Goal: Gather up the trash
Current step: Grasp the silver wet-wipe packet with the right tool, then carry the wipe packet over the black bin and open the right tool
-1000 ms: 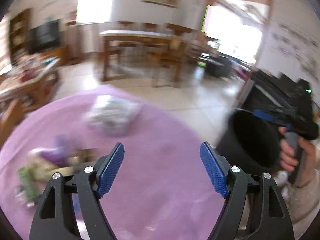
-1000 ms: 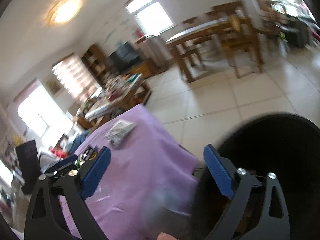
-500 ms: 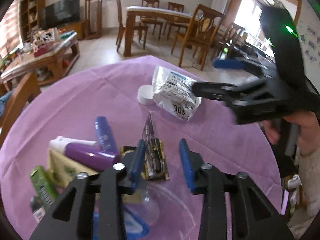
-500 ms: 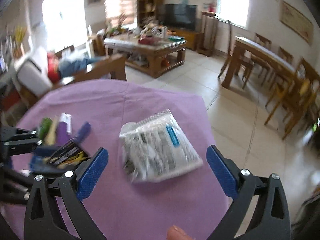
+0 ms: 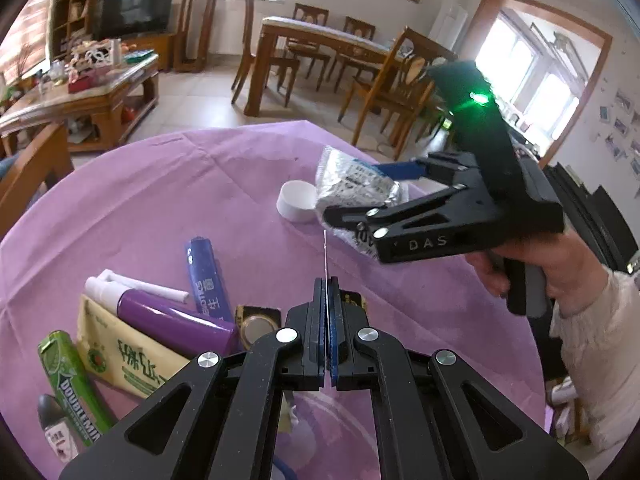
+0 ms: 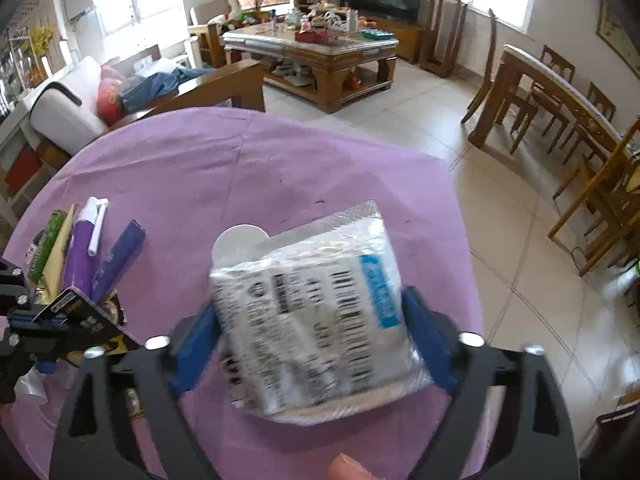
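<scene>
Left wrist view looks down over the round table's purple cloth (image 5: 168, 184), and from here much of the clutter is only half seen: the green gum pack (image 5: 74, 392) and a small dark-capped bottle (image 5: 56, 432) run off toward the lower left rim, and the yellow packet (image 5: 124, 352) lies partly under the purple spray bottle (image 5: 172, 324). The left gripper (image 5: 327, 320) has its blue pads pressed together on a thin flat wrapper (image 5: 325, 256), which shows only edge-on as a pale line rising away from the fingertips; in the right wrist view the same wrapper (image 6: 86, 322) appears as a dark card with a gold edge, its print too small to read. The right gripper (image 6: 312, 344) is clamped on the silver foil pouch (image 6: 316, 320), one blue pad against each long side. The pouch sits above the near right part of the table, its long axis running away from the camera between the fingers, printed face with barcodes up; the lettering is blurred. Its near end is hidden by the gripper body, and it covers part of the white cap (image 6: 240, 240) lying just beyond it on the cloth. A fingertip (image 6: 348, 468) is cut off at the bottom edge. A blue tube (image 5: 206, 276) lies pointing away, beside the spray bottle.
</scene>
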